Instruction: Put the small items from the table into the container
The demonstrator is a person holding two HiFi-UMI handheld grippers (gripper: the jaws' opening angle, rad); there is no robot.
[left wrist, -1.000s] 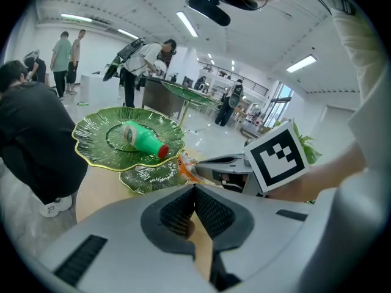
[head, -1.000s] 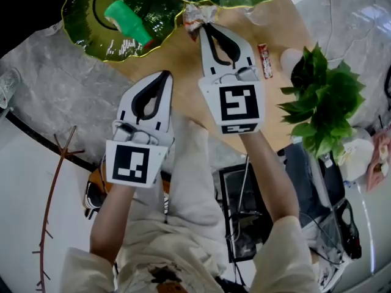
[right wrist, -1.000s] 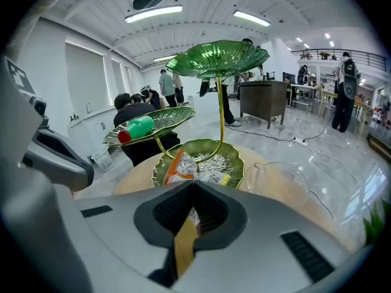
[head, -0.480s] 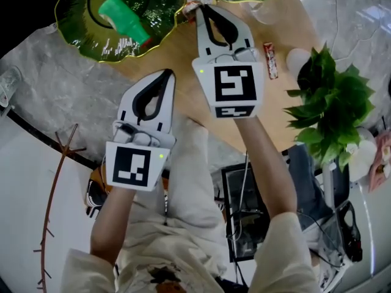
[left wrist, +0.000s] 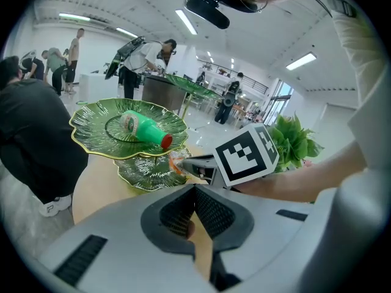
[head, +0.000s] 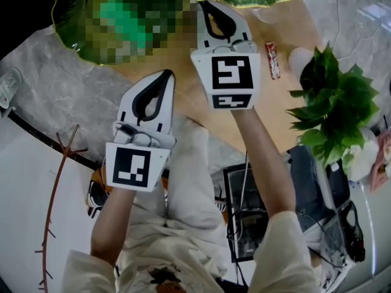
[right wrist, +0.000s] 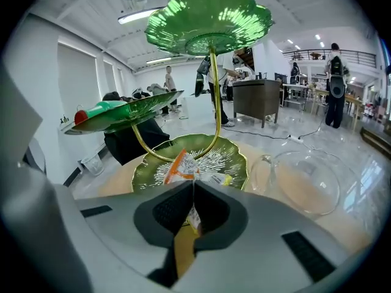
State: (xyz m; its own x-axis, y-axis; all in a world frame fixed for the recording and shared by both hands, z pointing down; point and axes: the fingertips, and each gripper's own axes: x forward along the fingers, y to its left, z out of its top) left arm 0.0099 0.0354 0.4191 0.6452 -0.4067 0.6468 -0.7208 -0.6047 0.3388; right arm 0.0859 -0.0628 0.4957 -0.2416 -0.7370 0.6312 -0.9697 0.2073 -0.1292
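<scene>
Green leaf dish [right wrist: 232,154], the lowest tier of the stand, lies under the right tongs [right wrist: 194,187], which are clamped tight on an orange-and-white packet [right wrist: 182,171] held over it. That arm reaches far forward, with the tongs slanting down. Left tongs [left wrist: 195,191] hang nearer the body at the same slant, jaws together with nothing between. A red bar [head: 272,60] lies on the counter [head: 183,66] beside the right tongs.

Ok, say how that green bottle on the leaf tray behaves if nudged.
The green bottle lies on its side, round-bodied, so it'll probably roll. The raised wavy rim of the leaf tray may stop it. Looks small and plastic, likely light.
</scene>
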